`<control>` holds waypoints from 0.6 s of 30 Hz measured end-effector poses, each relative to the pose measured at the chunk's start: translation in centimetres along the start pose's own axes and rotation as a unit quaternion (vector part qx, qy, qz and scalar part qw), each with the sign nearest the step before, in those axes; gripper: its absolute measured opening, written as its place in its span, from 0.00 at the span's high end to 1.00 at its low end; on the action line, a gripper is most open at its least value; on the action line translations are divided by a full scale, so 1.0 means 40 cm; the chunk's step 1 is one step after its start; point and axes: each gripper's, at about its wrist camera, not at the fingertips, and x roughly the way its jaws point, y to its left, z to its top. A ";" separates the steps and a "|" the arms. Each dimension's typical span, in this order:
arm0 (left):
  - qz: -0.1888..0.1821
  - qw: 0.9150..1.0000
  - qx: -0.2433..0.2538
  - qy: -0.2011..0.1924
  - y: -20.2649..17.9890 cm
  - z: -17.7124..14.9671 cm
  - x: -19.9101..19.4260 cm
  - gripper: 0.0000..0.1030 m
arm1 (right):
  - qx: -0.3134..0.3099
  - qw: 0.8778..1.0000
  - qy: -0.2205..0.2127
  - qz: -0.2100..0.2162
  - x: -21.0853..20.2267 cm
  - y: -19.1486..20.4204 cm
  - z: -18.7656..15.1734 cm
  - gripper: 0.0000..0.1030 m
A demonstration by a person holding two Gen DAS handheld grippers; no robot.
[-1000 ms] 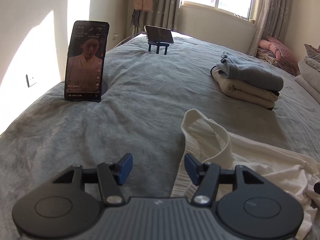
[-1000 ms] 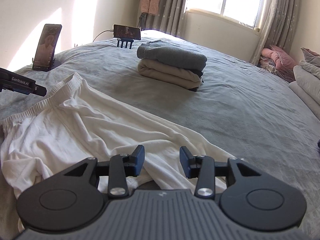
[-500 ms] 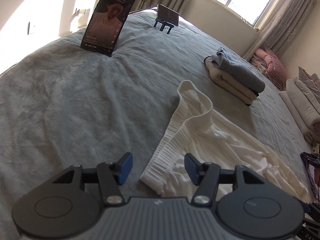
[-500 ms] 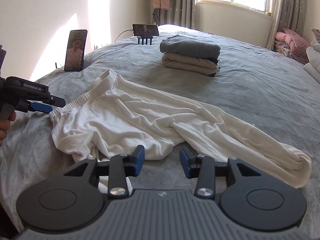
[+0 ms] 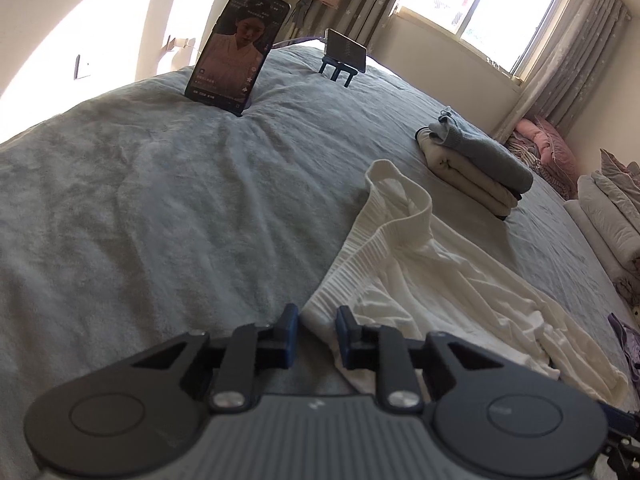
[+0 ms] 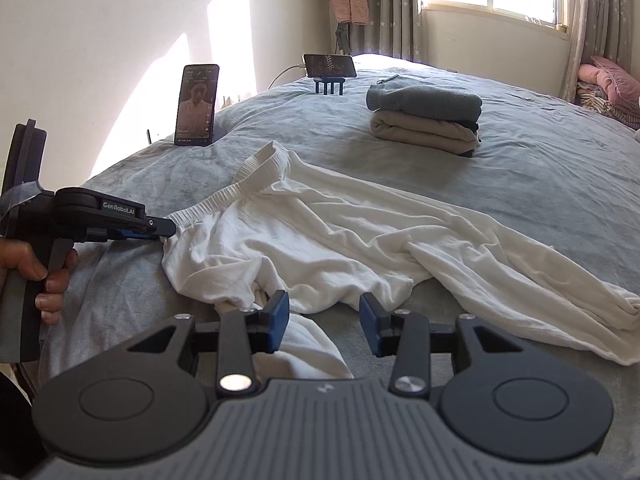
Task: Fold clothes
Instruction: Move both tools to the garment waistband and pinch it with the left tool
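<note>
White trousers (image 5: 420, 280) (image 6: 340, 232) lie spread and rumpled on the grey bed (image 5: 160, 220), waistband toward the phones. My left gripper (image 5: 318, 332) (image 6: 160, 234) sits low at the near corner of the ribbed waistband. Its jaws are closing with that corner between the blue pads, and a gap still shows beside the cloth. A hand (image 6: 52, 280) holds its grip. My right gripper (image 6: 324, 322) hovers open over the trousers' near edge. A loose white fold lies under its left finger and nothing is gripped.
A lit phone (image 5: 240, 48) (image 6: 198, 104) stands upright at the far left. A second phone rests on a blue stand (image 5: 344, 50) (image 6: 330, 66). A folded grey and beige stack (image 5: 476, 168) (image 6: 428, 116) sits beyond the trousers. Rolled bedding (image 5: 608, 216) lies on the right.
My left gripper has moved onto the waistband corner and its jaws have narrowed around it. My right gripper has drawn back toward the near edge of the trousers, still open the same width.
</note>
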 end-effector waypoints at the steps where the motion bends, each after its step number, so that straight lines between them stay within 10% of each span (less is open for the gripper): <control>1: -0.002 1.000 0.003 -0.004 0.002 -0.004 -0.002 0.83 | 0.006 1.000 0.001 0.010 0.007 0.002 0.010 0.58; 18: -0.044 0.999 0.002 0.007 0.078 -0.010 -0.077 0.95 | 0.042 0.996 0.028 0.077 0.224 0.049 0.175 0.58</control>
